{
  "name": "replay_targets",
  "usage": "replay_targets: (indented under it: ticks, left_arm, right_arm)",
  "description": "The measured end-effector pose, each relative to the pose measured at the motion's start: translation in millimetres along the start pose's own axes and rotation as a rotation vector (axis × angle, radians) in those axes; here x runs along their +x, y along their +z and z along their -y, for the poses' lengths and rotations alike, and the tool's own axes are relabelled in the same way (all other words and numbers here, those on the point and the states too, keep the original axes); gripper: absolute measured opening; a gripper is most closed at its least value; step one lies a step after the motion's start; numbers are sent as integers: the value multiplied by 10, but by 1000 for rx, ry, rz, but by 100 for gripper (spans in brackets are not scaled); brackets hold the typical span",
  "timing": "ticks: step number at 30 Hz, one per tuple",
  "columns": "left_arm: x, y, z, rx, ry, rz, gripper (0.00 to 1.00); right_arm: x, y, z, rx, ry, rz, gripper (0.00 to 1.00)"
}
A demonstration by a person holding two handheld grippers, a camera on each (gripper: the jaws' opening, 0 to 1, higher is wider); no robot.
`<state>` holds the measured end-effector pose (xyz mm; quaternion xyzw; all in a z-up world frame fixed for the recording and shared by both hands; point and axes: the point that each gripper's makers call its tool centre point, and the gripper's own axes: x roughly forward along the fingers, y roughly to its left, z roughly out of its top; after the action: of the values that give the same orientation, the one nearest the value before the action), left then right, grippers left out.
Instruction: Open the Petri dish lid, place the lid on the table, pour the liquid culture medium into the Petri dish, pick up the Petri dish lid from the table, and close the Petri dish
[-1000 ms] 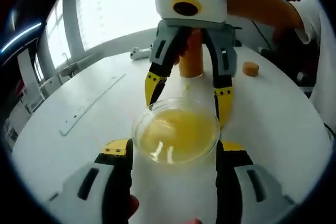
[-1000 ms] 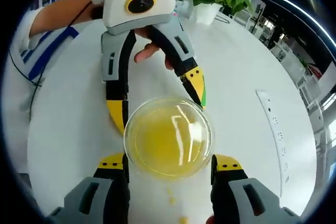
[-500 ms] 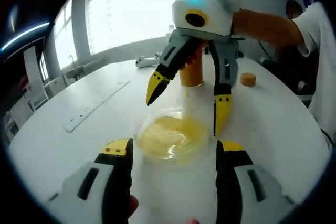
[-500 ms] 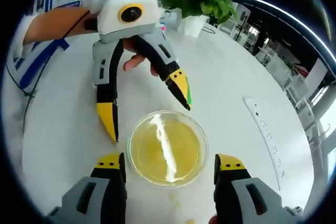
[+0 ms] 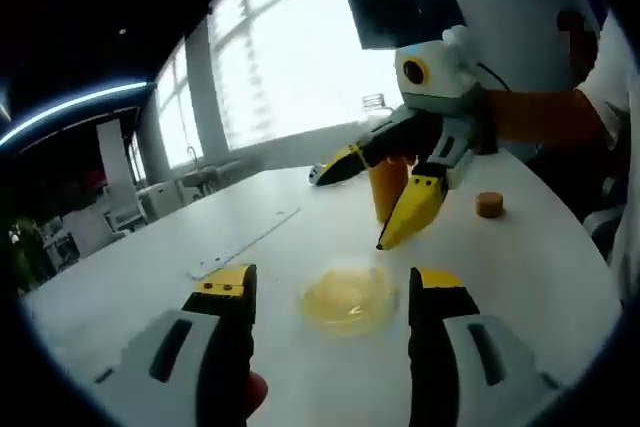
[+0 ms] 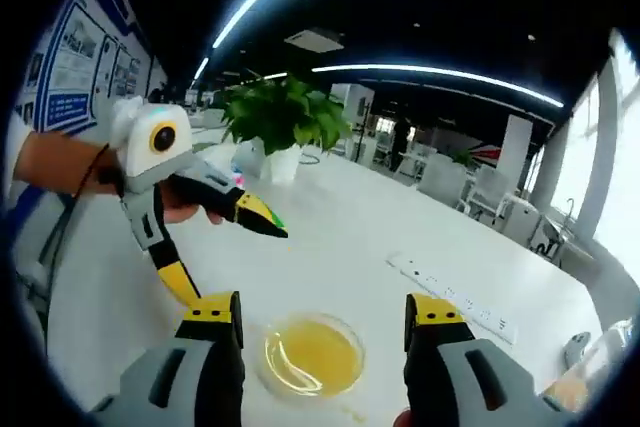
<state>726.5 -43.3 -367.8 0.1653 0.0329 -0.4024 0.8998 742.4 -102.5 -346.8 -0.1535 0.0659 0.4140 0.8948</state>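
Note:
The Petri dish (image 5: 348,302) with yellow medium rests on the white table (image 5: 150,287), a little beyond my left gripper (image 5: 332,287), which is open and holds nothing. From here I cannot tell whether its clear lid is on. My right gripper (image 5: 348,212) hangs open above and behind the dish, held by a hand. In the right gripper view the dish (image 6: 313,354) lies low between the open jaws of my right gripper (image 6: 322,315). My left gripper (image 6: 240,267) hovers open to its upper left.
An orange bottle (image 5: 388,187) stands behind the right gripper, with its orange cap (image 5: 489,204) lying to the right. A white power strip (image 5: 245,242) lies on the far left; the power strip (image 6: 455,297) also crosses the right side. A potted plant (image 6: 285,122) stands at the back.
Both grippers have lifted up and drawn back from the Petri dish, which stays on the table. The dish now looks small and far in both views.

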Motion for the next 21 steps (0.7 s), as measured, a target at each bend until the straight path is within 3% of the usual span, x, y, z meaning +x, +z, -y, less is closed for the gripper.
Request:
replay_targets:
  ticks: [4, 8, 13, 18, 21]
  left_arm:
    - [-128, 88, -37, -3, 78, 36, 53]
    - [-306, 87, -117, -23, 177, 35, 53]
    - [-523, 206, -170, -67, 246, 103, 53]
    - [-744, 188, -220, -85, 316, 118, 52]
    - [-909, 211, -236, -106, 362, 139, 52]
  right_arm:
    - [-135, 140, 29, 14, -50, 79, 60]
    - [-311, 255, 24, 12, -69, 125, 61]
    - [-548, 377, 48, -22, -129, 172, 59]
    - [-784, 478, 24, 13, -152, 244, 58]
    - [-990, 542, 24, -8, -198, 289, 58]
